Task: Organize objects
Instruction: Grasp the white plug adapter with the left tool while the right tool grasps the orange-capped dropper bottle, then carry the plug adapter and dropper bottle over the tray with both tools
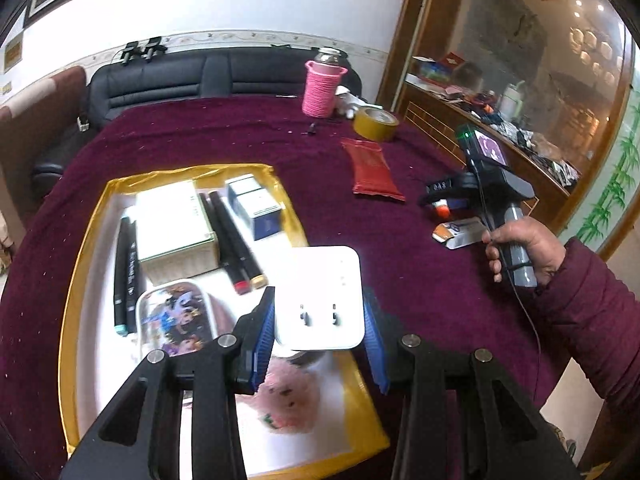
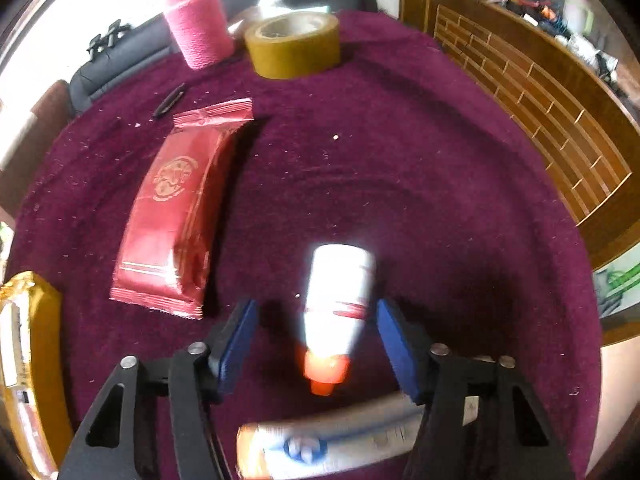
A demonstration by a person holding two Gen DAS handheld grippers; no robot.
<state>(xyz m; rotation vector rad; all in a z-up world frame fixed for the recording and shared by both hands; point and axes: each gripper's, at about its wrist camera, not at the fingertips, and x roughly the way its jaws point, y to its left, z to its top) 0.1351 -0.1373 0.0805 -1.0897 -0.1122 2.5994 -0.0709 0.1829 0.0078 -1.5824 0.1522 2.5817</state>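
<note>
Charger point(image 1: 322, 298) sits clamped in the left gripper point(image 1: 320, 328) above the gold-rimmed tray point(image 1: 86, 236). Right gripper point(image 2: 316, 344) straddles a white bottle point(image 2: 338, 300), pads seemingly not touching it.

A tray point(image 1: 86, 248) lies at the surface's point(image 1: 400, 264) left side, holding a tin point(image 1: 176, 228), pens point(image 1: 232, 236) and boxes point(image 1: 256, 208). A packet point(image 1: 374, 172) lies mid-surface, a tape roll point(image 1: 376, 123) and bottle point(image 1: 320, 88) near the far edge, and a tube point(image 2: 338, 312) and carton point(image 2: 340, 440) toward the right edge.
</note>
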